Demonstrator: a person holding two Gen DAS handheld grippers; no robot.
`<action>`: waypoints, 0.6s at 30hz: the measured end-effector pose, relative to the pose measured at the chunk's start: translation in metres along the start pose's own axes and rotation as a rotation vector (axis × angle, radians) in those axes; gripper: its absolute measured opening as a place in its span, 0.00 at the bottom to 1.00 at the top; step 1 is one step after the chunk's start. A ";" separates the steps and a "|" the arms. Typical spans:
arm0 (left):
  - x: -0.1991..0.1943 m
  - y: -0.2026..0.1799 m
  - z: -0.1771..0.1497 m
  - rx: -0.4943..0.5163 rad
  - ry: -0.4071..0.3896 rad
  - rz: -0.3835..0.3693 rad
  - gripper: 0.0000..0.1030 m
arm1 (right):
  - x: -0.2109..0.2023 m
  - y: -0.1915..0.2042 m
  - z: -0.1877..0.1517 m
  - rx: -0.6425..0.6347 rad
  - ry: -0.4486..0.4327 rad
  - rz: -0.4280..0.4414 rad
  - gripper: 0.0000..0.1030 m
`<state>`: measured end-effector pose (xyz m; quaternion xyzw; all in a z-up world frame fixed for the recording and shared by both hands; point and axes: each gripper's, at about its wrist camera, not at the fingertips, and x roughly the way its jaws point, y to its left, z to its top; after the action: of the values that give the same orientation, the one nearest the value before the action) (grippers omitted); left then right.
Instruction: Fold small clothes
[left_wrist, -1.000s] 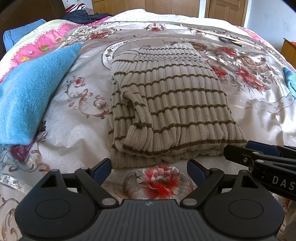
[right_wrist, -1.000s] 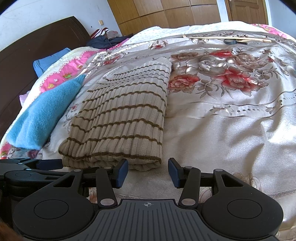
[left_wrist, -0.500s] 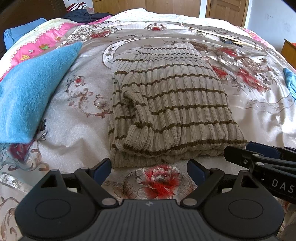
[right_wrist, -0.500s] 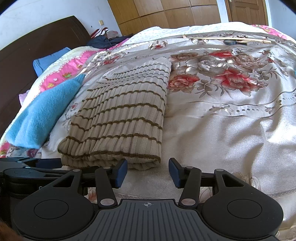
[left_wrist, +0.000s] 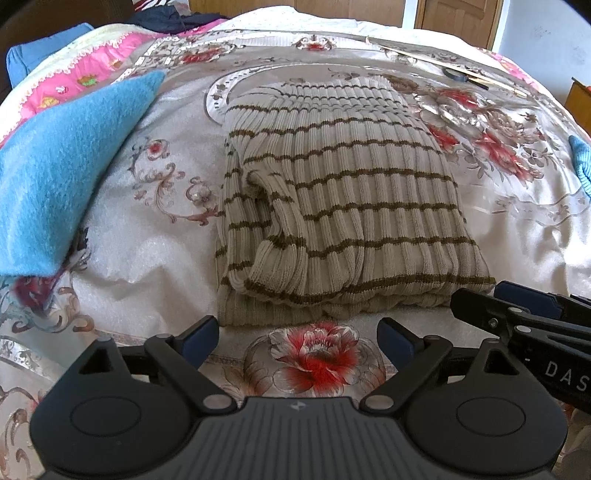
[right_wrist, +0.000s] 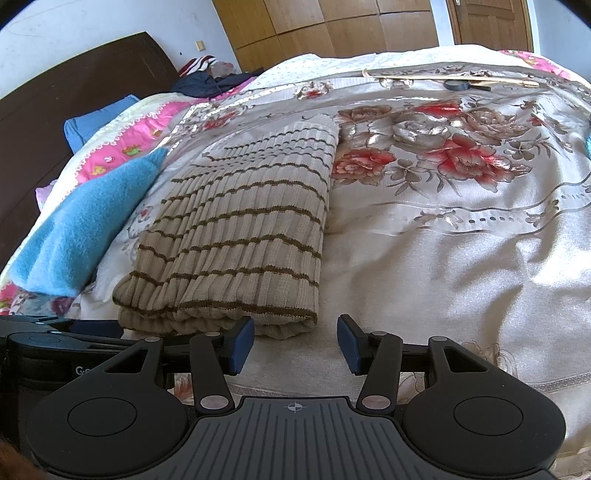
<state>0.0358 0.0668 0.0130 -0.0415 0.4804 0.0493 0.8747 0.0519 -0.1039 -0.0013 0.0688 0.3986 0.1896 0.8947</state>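
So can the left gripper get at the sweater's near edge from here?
Probably yes. The left gripper is open, just short of the sweater, with only bare bedspread between them.

Floral bedspread (left_wrist: 122, 254), blue fuzzy cloth (left_wrist: 59, 177) at 9 o'clock, tape roll (right_wrist: 457, 85) and stick (right_wrist: 443, 78) at 1 o'clock, wooden wardrobe (right_wrist: 332, 26) behind.

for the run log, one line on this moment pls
left gripper open | right gripper open | striped sweater folded, unheld
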 end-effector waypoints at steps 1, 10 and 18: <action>0.000 0.000 0.000 0.001 -0.003 0.001 0.99 | 0.000 0.001 0.000 0.000 0.000 0.000 0.48; -0.001 -0.001 -0.001 0.004 -0.003 0.007 0.99 | 0.000 0.002 -0.001 -0.004 0.001 -0.008 0.48; -0.001 -0.003 -0.002 0.015 -0.008 0.025 0.99 | 0.000 0.003 -0.001 -0.009 0.003 -0.021 0.48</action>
<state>0.0344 0.0635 0.0129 -0.0289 0.4776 0.0567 0.8763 0.0502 -0.1011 -0.0011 0.0602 0.3996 0.1820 0.8964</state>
